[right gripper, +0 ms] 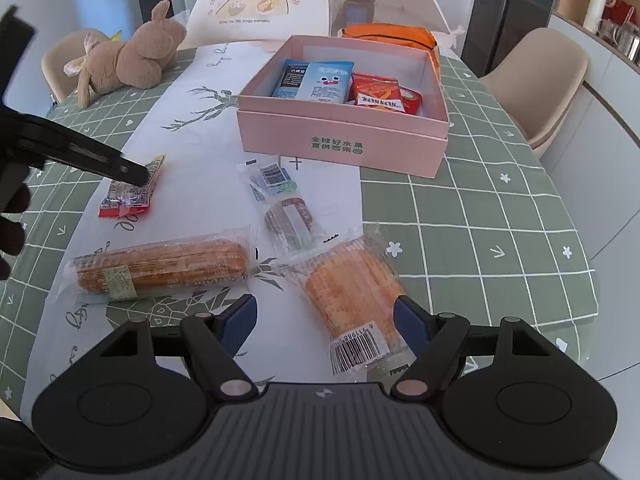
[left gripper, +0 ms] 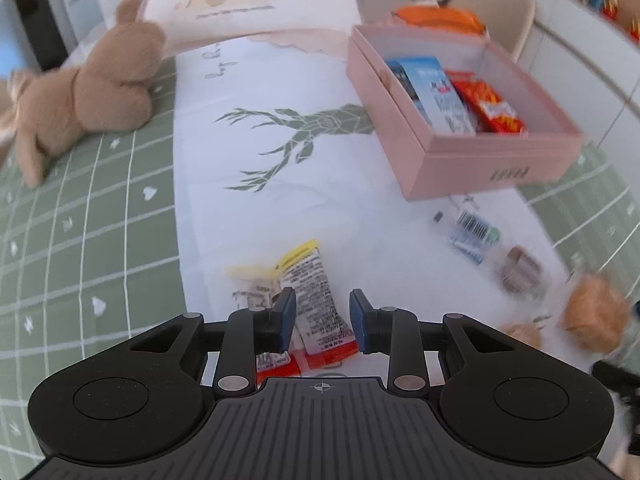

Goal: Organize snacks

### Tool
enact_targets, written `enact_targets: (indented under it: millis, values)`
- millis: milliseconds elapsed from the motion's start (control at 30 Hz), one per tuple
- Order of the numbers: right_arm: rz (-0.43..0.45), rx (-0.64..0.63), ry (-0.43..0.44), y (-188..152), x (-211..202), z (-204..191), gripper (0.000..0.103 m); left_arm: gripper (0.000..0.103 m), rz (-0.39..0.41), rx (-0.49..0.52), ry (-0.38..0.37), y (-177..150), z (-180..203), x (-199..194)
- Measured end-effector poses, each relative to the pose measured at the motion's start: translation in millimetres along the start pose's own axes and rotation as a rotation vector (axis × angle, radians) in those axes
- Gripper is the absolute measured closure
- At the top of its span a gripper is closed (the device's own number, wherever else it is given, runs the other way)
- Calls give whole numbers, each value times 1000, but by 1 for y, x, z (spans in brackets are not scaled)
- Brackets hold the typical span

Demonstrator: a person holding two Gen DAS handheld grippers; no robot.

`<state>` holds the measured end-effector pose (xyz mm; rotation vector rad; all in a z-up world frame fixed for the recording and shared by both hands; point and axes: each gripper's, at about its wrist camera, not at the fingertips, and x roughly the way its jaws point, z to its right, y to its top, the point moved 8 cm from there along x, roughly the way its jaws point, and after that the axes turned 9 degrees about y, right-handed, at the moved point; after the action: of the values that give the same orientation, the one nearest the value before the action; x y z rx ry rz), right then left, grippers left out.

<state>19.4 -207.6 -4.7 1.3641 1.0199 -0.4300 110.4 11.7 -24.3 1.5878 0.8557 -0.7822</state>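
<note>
A small clear snack packet (left gripper: 312, 280) with a yellow top and a red end lies on the white runner. My left gripper (left gripper: 322, 320) hangs over it, jaws a little apart and straddling it, pads not pressing. The right wrist view shows that gripper (right gripper: 138, 176) tipped down onto the packet (right gripper: 124, 200). My right gripper (right gripper: 326, 320) stands wide open over an orange bread packet (right gripper: 352, 292) that lies flat between its fingers. The pink box (right gripper: 344, 136) (left gripper: 480, 160) further back holds several blue and red snack bags.
A long bread pack (right gripper: 160, 268) and a clear packet of brown rings (right gripper: 288, 216) lie on the runner. A plush rabbit (right gripper: 132, 56), an orange bag (right gripper: 392, 36) and a white food cover (right gripper: 280, 0) sit at the back. Beige chairs (right gripper: 548, 76) flank the table.
</note>
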Motion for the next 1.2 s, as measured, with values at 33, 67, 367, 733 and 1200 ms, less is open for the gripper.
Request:
enact_targets:
  millis: [33,67,367,733,1200]
  values:
    - [0,-4,-2,0,0,0,27,69,1,17,11,0,4,2]
    - [-2,-6,-2,0,0,0,27,69,3,32,15,1,7,3]
    - [-23,-8,5,-2,8,0,27,35,12,65,-98,3,21,-1]
    - [-21,-23,13,-2,12,-5,27,34,-58,-81,-10,-5,-25,11]
    - [65,-81,92,43,5,0,24,43,-59,-134,-89,-22,-20,2]
